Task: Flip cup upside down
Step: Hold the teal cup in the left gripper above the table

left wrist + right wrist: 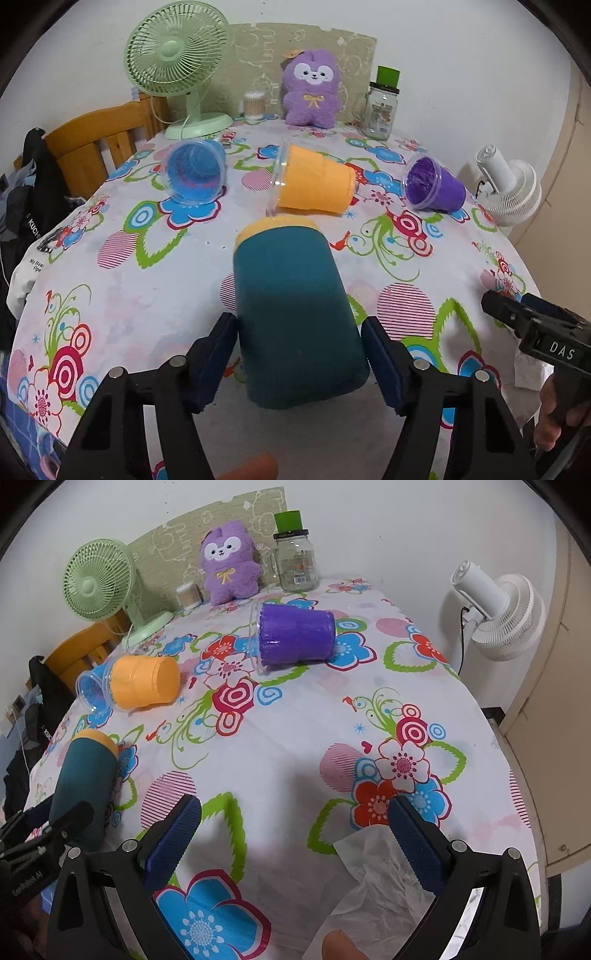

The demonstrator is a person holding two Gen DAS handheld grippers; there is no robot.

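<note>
Status: flip not yet done. The dark teal cylindrical cup with a yellow rim (295, 314) lies on its side on the floral-cloth surface (147, 266), yellow end pointing away from the left claw (299, 354), closed base toward it.

Left claw: jaws spread about the cup's width, blue pads either side of the cup's lower body. The left pad looks to touch the wall; a slight gap shows at the right pad. Judged: bracketing the cup, not yet clamped. Lift and rotation remain.

Right claw (295, 842): wide open, empty, hovering over bare cloth, a crumpled white tissue (376, 878) under its right finger. Teal cup well off to its left.

Also lying on their sides: clear-rimmed blue plastic cup (194, 171), orange cup (314, 184), purple cup (432, 184), all farther back.
</note>
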